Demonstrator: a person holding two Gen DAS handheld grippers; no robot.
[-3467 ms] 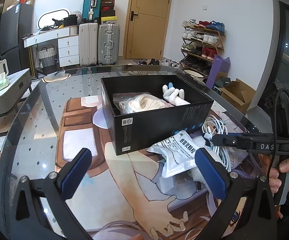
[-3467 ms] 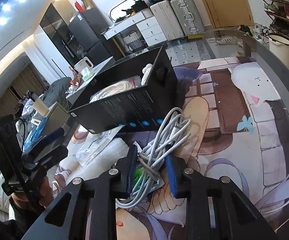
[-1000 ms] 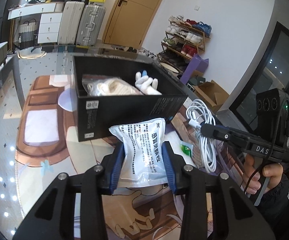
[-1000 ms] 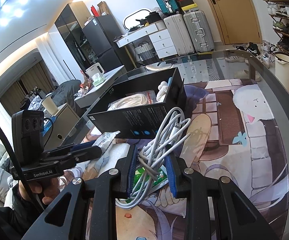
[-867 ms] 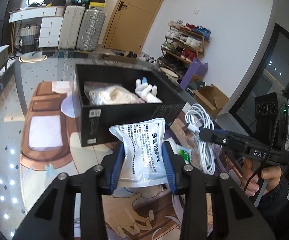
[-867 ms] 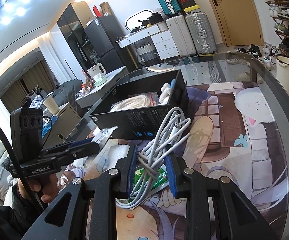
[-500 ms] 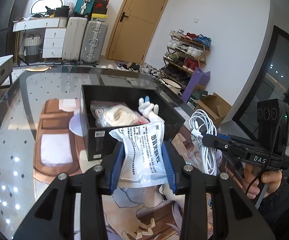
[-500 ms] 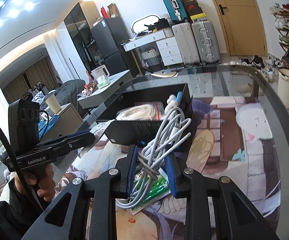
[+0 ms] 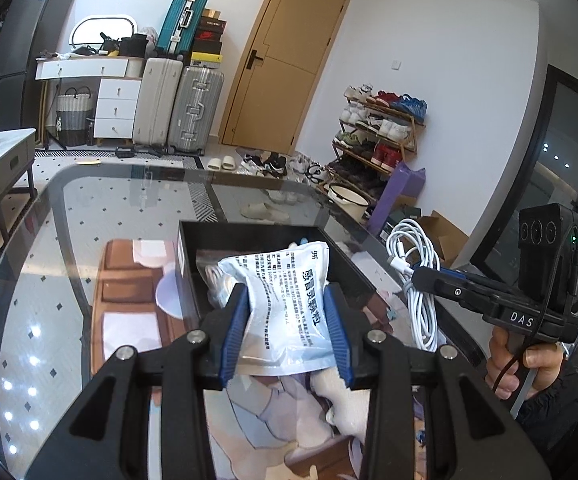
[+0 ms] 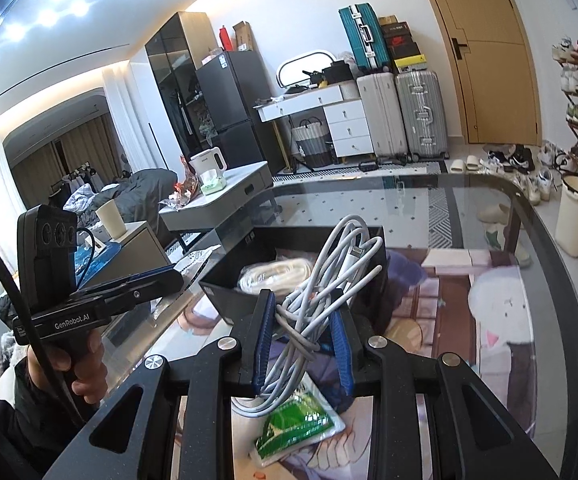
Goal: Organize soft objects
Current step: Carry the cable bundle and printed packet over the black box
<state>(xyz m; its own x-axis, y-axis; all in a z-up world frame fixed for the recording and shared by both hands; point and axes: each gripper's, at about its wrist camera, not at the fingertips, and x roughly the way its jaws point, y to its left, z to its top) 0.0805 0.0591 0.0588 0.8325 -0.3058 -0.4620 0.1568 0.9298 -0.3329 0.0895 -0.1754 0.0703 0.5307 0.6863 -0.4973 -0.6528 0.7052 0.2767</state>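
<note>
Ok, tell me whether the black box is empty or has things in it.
Not empty: the open black box holds a bagged coil of cream cord; the rest is hidden.

open-topped black box (image 9: 193,268) partly filled by bagged white cord (image 10: 277,274), glass table (image 9: 69,216) bare to its left

Pouch (image 9: 289,300) over box (image 9: 187,264), cable (image 10: 321,300) right — packet (image 10: 297,428) below

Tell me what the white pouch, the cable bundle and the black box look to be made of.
White pouch: thin plastic film, glossy and crinkled. Cable bundle: smooth white rubbery sheathing, bends in loose loops. Black box: likely matte cardboard, thin straight walls.
</note>
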